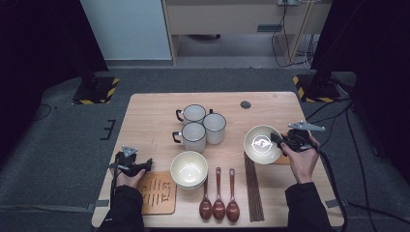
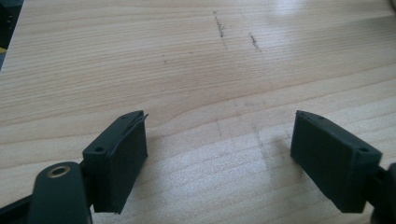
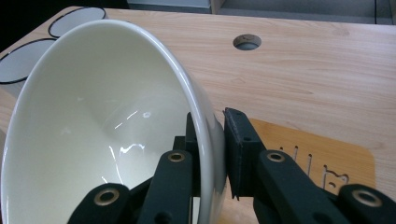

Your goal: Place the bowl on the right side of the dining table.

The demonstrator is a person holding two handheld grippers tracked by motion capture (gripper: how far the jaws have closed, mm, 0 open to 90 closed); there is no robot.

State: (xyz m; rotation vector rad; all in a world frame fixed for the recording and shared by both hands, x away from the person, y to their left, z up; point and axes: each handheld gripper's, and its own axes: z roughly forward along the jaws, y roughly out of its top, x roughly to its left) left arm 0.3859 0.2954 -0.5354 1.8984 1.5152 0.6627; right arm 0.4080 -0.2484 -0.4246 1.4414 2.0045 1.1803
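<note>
Spoons (image 1: 218, 205) lie nearest; beyond, left claw (image 1: 140, 166) gapes empty over bare bench (image 1: 150, 116), while right claw (image 1: 279, 140) pinches a white bowl's (image 1: 261, 144) tilted rim above a coaster (image 3: 317, 161). Next, probably: lower it level there.

The high view looks from up above, at the person's side, forward and down on the whole tabletop (image 1: 154, 108), and it is far off. The left gripper view sits low and very close to the bare wood, looking out between the left claw (image 2: 219, 161). The right gripper view looks along the right claw (image 3: 217, 154), very near a white bowl (image 3: 93, 130). It shares the bowl (image 1: 262, 143) with the high view, and likely the round hole (image 3: 246, 42) too.
</note>
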